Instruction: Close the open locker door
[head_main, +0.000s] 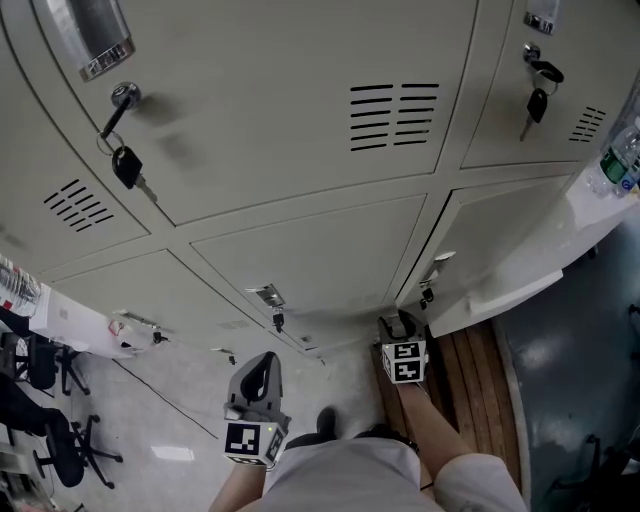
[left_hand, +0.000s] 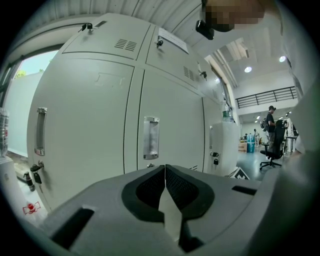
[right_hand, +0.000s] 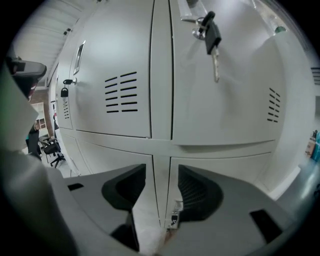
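locker bank seen steeply from above. open locker door, bottom row, at 4 o'clock in the head view: it stands swung out from its frame with its thick lower edge showing, and a key hangs at its latch-side corner. right tool at 5 o'clock, just beside that corner; whether it touches the door cannot be told. in the right gripper view the right tool has its jaws moderately apart and holds nothing. between them show the upright seam between two lower doors and a small tag low in the gap. left tool at 7 o'clock, over the pale floor, well apart from the open door. in the left gripper view the left tool has its jaws meeting tip to tip with nothing between, facing shut doors, one with a handle at 12 o'clock above the tips.

judgement: the closing push looks about to begin; the door is not yet home.

hazards:
(a) the parted jaws sit near the hanging key, so a push placed there could snag or bend it.
(b) a jaw caught between door edge and frame would stop the door short.
(c) a glancing or weak push could leave the door ajar, and a hard shove could make it rebound unlatched.
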